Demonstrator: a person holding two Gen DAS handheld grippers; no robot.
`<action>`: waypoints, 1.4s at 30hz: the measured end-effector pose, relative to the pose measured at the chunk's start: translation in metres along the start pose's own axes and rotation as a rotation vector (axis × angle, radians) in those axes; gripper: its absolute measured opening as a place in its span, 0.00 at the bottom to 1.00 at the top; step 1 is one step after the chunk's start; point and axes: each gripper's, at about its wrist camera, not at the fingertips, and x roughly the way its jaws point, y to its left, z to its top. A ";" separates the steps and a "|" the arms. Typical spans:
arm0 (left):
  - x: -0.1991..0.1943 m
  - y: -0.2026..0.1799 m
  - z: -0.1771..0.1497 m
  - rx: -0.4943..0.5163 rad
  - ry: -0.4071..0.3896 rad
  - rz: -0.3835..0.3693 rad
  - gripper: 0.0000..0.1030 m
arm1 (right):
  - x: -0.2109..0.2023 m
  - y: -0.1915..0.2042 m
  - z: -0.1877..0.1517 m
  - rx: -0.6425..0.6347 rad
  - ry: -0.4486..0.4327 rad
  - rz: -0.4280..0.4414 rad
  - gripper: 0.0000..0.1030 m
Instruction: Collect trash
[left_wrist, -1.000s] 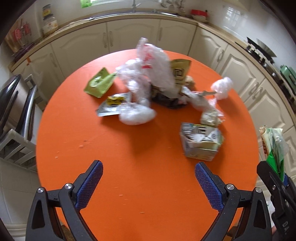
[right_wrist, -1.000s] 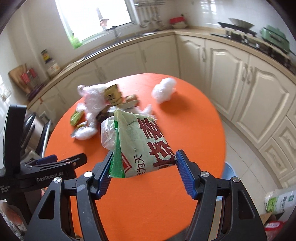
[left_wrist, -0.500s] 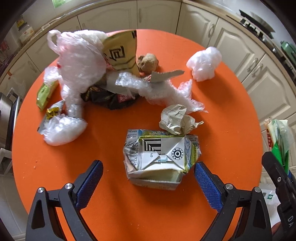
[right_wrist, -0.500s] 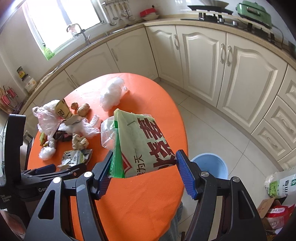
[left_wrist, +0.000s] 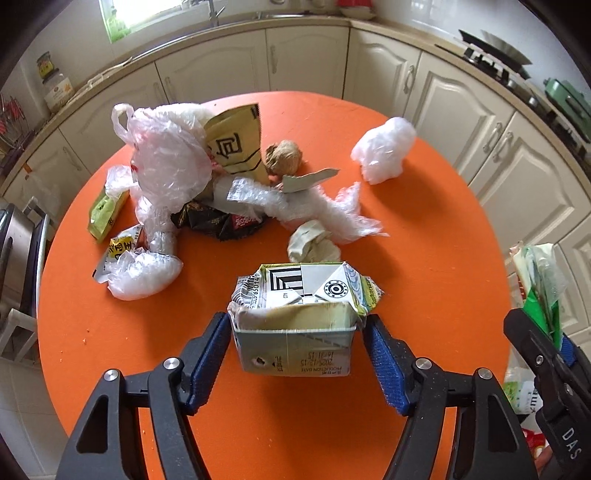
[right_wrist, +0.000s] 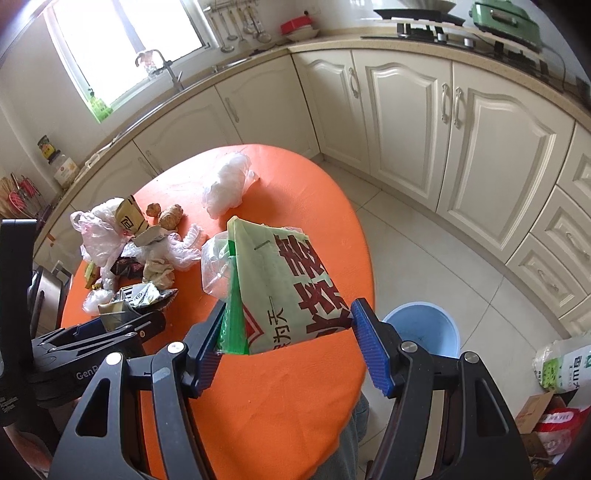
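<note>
Right, left gripper (left_wrist: 295, 349) jaws have just been closing around the crushed carton (left_wrist: 299, 314) at the table's (left_wrist: 424, 295) 6 o'clock edge, with contact at the corners only. It could pivot out when lifted. Right gripper (right_wrist: 286, 341) pinches the green bag (right_wrist: 280, 288); its 9 o'clock pad grips thin plastic, so slippage there is possible.

Cream cabinets (right_wrist: 402, 122), bright window (right_wrist: 122, 44), tiled floor (right_wrist: 443, 280)

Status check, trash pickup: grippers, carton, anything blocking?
Left gripper just closing around crushed carton. Right gripper shut on green bag. Nothing blocking.
</note>
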 end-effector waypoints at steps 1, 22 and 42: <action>-0.005 -0.003 -0.002 0.006 -0.006 -0.003 0.62 | -0.004 -0.001 -0.002 0.002 -0.007 0.000 0.65; -0.068 0.015 -0.036 -0.036 -0.025 -0.103 0.76 | -0.059 -0.048 -0.036 0.095 -0.072 -0.026 0.65; -0.007 0.006 -0.031 -0.006 0.048 0.000 0.66 | -0.022 -0.031 -0.027 0.049 0.011 -0.023 0.65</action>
